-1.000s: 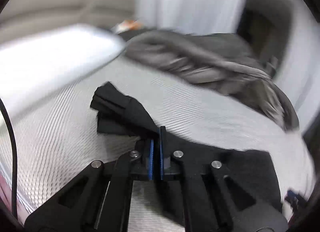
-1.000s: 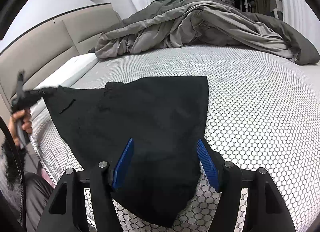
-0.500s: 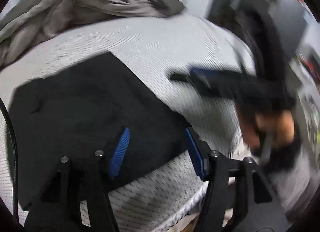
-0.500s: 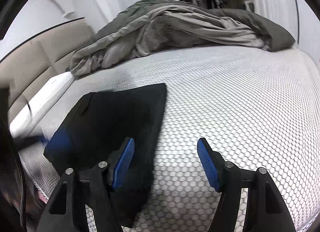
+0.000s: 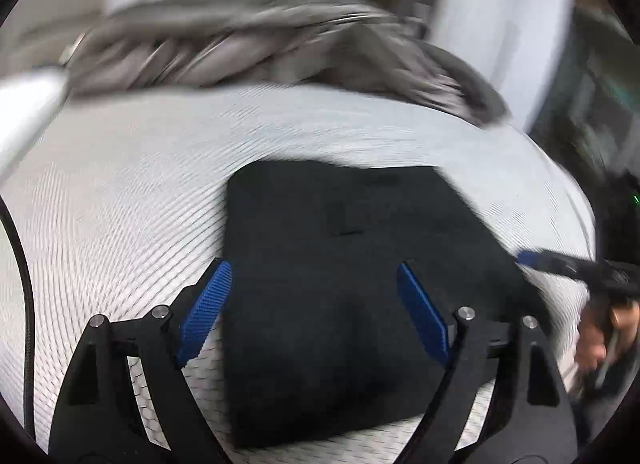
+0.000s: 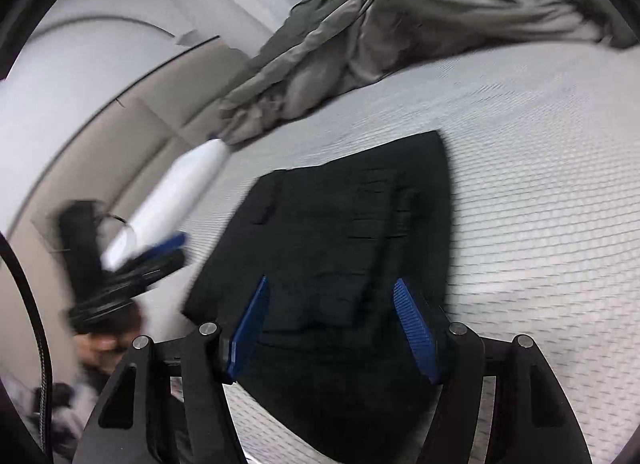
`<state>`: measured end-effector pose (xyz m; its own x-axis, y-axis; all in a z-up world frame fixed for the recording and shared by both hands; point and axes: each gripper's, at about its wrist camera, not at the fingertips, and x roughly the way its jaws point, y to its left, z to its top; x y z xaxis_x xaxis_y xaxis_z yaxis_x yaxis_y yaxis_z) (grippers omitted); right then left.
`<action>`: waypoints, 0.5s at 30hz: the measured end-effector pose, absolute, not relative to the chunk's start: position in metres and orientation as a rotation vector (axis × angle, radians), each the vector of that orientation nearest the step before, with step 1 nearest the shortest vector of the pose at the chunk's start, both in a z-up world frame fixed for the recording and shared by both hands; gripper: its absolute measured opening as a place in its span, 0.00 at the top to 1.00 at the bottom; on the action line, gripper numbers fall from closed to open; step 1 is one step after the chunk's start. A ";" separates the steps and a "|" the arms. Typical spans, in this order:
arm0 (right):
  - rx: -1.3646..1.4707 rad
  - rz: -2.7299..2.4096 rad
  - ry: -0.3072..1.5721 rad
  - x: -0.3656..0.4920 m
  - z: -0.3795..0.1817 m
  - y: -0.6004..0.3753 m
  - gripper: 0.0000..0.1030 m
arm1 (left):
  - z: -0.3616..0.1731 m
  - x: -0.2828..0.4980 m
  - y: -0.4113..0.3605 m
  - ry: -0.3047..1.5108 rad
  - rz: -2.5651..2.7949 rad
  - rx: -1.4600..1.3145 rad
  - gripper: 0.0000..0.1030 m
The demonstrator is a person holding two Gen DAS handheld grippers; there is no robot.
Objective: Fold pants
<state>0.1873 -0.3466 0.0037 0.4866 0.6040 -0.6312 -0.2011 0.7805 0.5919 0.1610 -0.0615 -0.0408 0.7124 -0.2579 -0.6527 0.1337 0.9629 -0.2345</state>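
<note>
Now released: black fabric pants (image 5: 340, 284) lying as a flat folded rectangle on the white honeycomb-textured bed (image 5: 120, 203), a second ago pinched and lifted at one corner; left gripper (image 5: 312, 308) jaws opening, cloth below but not pinched; right gripper (image 6: 332, 328) partly open, holding nothing; crumpled grey duvet (image 6: 420, 23) behind; fold apparently laid, perhaps smoothing or another fold left
</note>
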 end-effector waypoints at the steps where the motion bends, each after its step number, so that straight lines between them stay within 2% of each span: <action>1: 0.495 0.525 0.954 0.191 0.001 -0.343 0.35 | -0.052 0.165 -0.043 0.796 -0.183 -0.240 0.25; 4: 0.464 0.480 0.991 0.205 -0.009 -0.330 0.36 | -0.066 0.171 -0.010 0.814 -0.179 -0.321 0.27; 7: 0.456 0.472 1.007 0.214 -0.012 -0.322 0.40 | -0.069 0.171 -0.001 0.792 -0.127 -0.283 0.26; 15: 0.602 0.626 0.948 0.212 0.002 -0.320 0.40 | -0.070 0.163 -0.012 0.795 -0.170 -0.265 0.26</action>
